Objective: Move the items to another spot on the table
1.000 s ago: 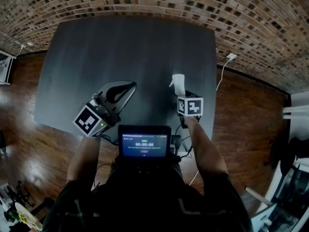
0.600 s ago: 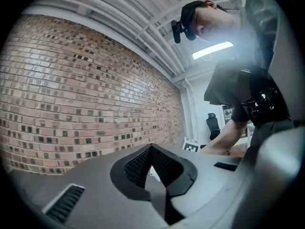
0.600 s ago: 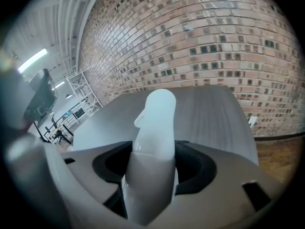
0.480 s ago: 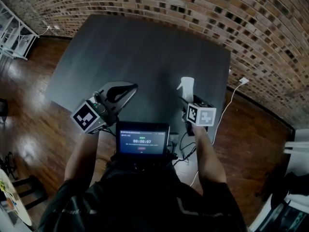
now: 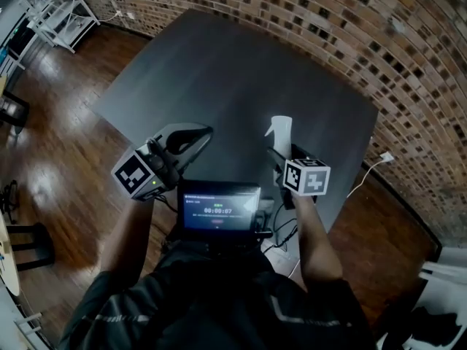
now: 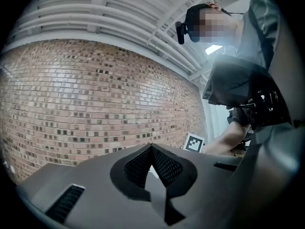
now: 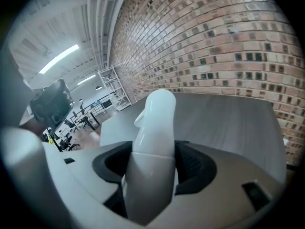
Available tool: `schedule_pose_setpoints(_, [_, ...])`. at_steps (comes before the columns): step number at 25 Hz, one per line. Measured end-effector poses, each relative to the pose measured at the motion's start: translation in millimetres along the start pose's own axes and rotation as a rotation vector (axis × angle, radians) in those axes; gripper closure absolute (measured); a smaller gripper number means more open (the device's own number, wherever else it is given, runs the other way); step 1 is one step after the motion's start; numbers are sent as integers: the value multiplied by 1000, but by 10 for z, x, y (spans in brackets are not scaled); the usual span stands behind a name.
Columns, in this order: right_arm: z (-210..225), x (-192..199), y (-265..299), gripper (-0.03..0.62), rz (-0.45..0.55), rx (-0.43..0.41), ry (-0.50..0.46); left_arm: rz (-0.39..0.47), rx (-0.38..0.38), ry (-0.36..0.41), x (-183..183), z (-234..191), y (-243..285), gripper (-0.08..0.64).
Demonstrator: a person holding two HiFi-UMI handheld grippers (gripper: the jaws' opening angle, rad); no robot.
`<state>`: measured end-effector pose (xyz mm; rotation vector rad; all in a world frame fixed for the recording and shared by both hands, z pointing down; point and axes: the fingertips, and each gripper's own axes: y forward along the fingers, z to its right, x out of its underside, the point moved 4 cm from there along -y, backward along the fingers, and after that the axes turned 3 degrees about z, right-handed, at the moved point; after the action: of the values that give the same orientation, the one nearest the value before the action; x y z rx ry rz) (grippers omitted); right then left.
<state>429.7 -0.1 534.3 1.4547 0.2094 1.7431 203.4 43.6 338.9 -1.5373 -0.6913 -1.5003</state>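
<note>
A white spray bottle is lifted over the near part of the dark grey table, its trigger head pointing away from me. My right gripper is shut on the bottle's neck. In the right gripper view the bottle fills the space between the jaws of the right gripper. My left gripper hovers over the table's near left side with its tips together and nothing in them. The left gripper view shows the left gripper with its jaws meeting at a point, aimed at the brick wall.
A tablet hangs at the person's chest just behind both grippers. A brick wall runs along the table's far side. A white shelf rack stands at the top left. A cable with a plug lies on the wooden floor to the right.
The view has swung, so the table now lies diagonally. Both grippers have moved along the table's near edge. The right one still grips the bottle; the left stays shut and empty.
</note>
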Motion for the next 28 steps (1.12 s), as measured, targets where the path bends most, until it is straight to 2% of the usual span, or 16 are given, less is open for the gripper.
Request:
schedule_pose_setpoints(5, [-327,-235,102,310,-18,-81,-57,7,-76,15,-189,-66,-180,565])
schedule_pose_setpoints(7, [-598,-299,176,310,-22,-119,-98,9,-104,25,-251,-116,-374,565])
schedule_pose_setpoints(14, [-2067,-471,796,310,-17,-217,-212,22,-196,54,-399,-634,-1776,565])
schedule_pose_setpoints(17, [-2455,-564,974,310,-36,-250,-257,18,-251,79,-576,-773,-2110,565])
schedule_pose_setpoints(22, [-3357,-532,1439,310,-60,-286,-283,18,-319,79,-626,-985,-3044,565])
schedule_pose_setpoints(28, [-4360,-520,1892,310,-53,-339,-320,5,-362,75,-685,-1222,-3961,565])
